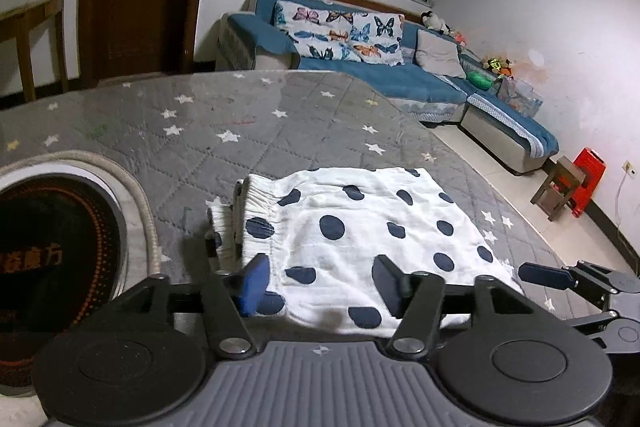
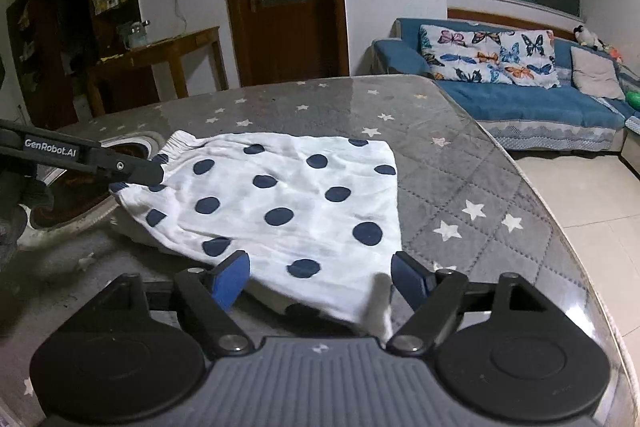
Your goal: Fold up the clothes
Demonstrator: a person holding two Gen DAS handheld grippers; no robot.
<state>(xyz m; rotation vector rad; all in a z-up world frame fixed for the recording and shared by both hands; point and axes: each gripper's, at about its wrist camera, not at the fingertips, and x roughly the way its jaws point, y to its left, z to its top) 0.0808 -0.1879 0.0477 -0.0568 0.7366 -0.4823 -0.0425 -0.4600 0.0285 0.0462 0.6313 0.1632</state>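
Note:
A white garment with navy polka dots lies folded flat on the grey star-quilted table, its elastic waistband at the left. My left gripper stands open over the garment's near edge, its blue pads apart and off the cloth. In the right wrist view the same garment spreads ahead. My right gripper is open too, astride the near right corner, which bunches slightly between its fingers. The left gripper's finger reaches in by the waistband.
A round black cooktop is set into the table at the left. The table's curved right edge drops to a tiled floor. Beyond it stand a blue sofa, a red stool and a wooden side table.

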